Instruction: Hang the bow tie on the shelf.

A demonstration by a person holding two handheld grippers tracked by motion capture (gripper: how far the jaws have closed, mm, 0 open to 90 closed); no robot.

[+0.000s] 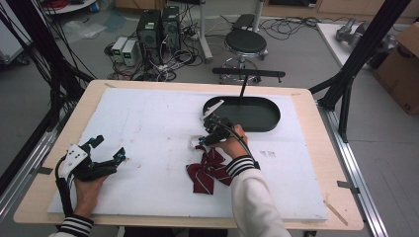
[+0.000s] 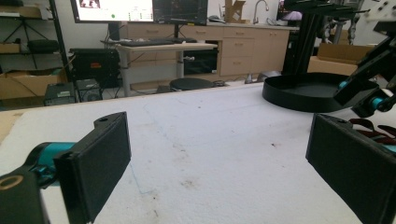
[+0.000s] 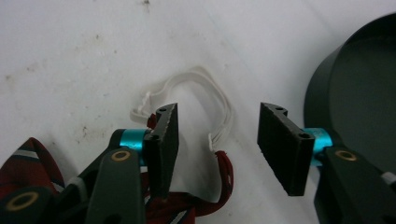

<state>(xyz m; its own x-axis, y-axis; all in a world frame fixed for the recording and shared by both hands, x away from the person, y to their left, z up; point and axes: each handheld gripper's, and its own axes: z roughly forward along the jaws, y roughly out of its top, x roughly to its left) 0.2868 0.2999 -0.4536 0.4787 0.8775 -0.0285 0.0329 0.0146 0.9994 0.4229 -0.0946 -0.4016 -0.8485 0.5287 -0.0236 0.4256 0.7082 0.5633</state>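
A dark red striped bow tie [image 1: 207, 170] lies on the white board, and its thin white elastic strap [image 3: 205, 79] loops away from it toward the black oval tray [image 1: 267, 111]. My right gripper [image 3: 217, 126] points down over the strap. Its jaws stand apart, with the strap's end and a red edge of the tie [image 3: 225, 170] between them, and the pads touch neither. In the high view this gripper [image 1: 203, 140] sits just left of the tray. My left gripper [image 1: 109, 147] rests open and empty at the board's left side.
The white board [image 1: 148, 123] covers a wooden table [image 1: 306, 148]. Black frame posts [image 1: 360, 49] rise at the right, beyond the table. On the floor behind it stand a stool [image 1: 245, 44], computer cases [image 1: 158, 27] and cables. A black T-shaped stand [image 1: 247, 74] is at the tray's far side.
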